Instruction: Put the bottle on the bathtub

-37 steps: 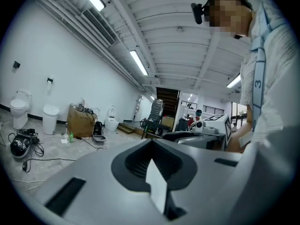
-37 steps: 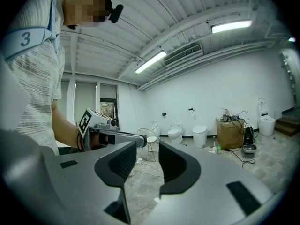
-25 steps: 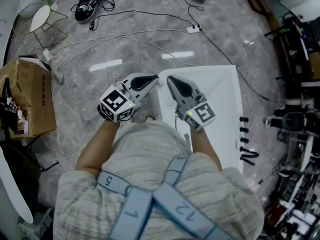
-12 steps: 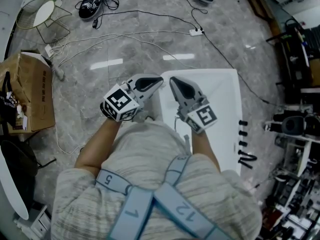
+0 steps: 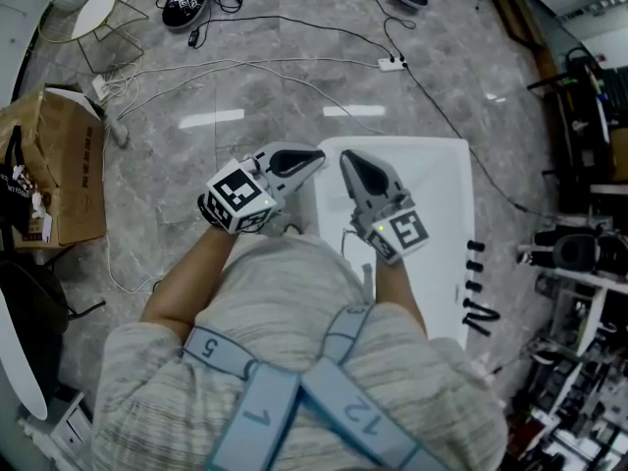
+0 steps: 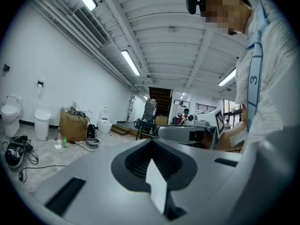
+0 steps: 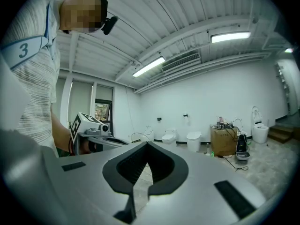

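Since both jaw pairs are closed on nothing, I hold no bottle. Left gripper (image 5: 312, 155) and right gripper (image 5: 346, 161) hang over the bathtub (image 5: 437, 224). The likely bottle (image 6: 64, 142), small and green, stands upright far ahead on the floor, with neither arm clearly nearer.

The head view looks from above the person (image 5: 294, 361), steeply down over the chest. The left gripper (image 5: 312, 155) and right gripper (image 5: 347, 159) lie near it, with the white bathtub (image 5: 446, 224) and grey floor (image 5: 245, 86) farther below. The left gripper view sits low and close behind its own jaws. It faces out across the room and is tilted up, so the ceiling (image 6: 154, 27) fills its top. The right gripper view looks likewise from the other side. Each gripper view catches the other gripper and the person at its edge. All three views share the cardboard box (image 5: 59, 165), and both gripper views share the toilets (image 7: 193, 141) by the wall.
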The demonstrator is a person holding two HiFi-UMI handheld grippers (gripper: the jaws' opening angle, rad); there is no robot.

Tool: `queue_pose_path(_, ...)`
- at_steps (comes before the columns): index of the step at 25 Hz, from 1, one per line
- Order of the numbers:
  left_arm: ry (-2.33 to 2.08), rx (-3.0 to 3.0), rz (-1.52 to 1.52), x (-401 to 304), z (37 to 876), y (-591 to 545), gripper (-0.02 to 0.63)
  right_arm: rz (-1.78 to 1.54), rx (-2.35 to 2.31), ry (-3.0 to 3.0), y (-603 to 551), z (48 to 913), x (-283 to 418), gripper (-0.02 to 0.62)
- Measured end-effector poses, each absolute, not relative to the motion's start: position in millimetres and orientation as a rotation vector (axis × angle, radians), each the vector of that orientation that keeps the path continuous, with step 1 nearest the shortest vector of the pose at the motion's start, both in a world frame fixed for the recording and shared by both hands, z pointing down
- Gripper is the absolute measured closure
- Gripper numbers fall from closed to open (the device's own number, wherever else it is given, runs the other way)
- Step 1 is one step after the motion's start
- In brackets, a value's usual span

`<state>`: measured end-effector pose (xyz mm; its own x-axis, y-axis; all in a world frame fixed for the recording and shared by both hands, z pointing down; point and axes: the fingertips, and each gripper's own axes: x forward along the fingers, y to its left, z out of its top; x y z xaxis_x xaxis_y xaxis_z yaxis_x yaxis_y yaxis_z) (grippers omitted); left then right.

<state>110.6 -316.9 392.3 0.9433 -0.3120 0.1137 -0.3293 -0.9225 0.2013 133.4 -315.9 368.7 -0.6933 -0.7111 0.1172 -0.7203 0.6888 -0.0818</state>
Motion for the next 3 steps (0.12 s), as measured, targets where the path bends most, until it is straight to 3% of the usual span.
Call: queue_pose_path(3, -0.478, 2.879, 0.117, 108.7, 393.5, -317.9, 0.603, 0.175, 1.189, -2.818, -316.5, 370.0, 129.7, 0.592)
